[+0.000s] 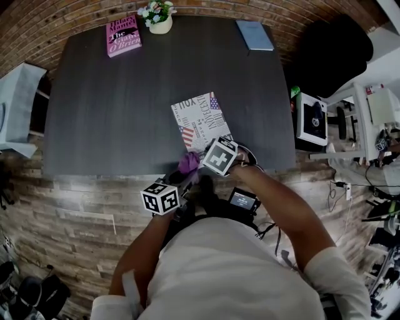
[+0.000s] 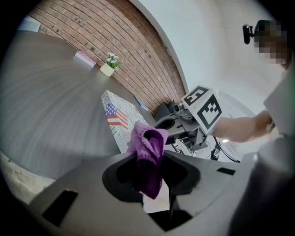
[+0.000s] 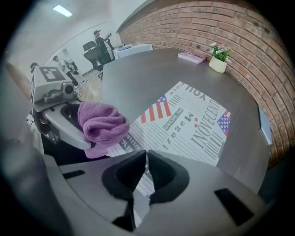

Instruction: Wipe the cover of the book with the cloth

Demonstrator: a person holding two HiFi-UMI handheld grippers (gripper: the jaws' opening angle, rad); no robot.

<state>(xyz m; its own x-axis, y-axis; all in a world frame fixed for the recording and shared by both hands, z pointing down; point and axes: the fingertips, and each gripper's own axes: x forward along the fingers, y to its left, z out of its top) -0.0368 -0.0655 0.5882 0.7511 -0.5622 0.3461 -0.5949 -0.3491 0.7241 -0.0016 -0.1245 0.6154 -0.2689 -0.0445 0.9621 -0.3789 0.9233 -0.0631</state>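
A dark grey table point(image 1: 112, 112) stands against a brick wall point(image 1: 69, 15). The book point(image 1: 201, 119) lies flat and closed on it, turned at an angle. Its cover is white like a newspaper page, with black lettering in several sizes and small American flags at two corners.

The cloth point(image 1: 189, 162) is purple and thick-piled, bunched into a soft fold. It hangs at the book's near left corner, just over the edge of the cover; whether it touches the cover cannot be told. The left gripper point(image 2: 150, 159) is clamped on the cloth, with the fabric standing up above its jaws and a flap drooping below them. This gripper comes in low from the book's near left.

The right gripper point(image 3: 146, 156) points steeply down at the book's near edge, just right of the cloth. Its jaws are together with nothing between them. Its tips are at the cover, but contact is not clear.

Far beyond the book, along the wall, sit a pink book point(image 1: 123, 35), a small flower pot point(image 1: 160, 24) and a blue notebook point(image 1: 254, 34).
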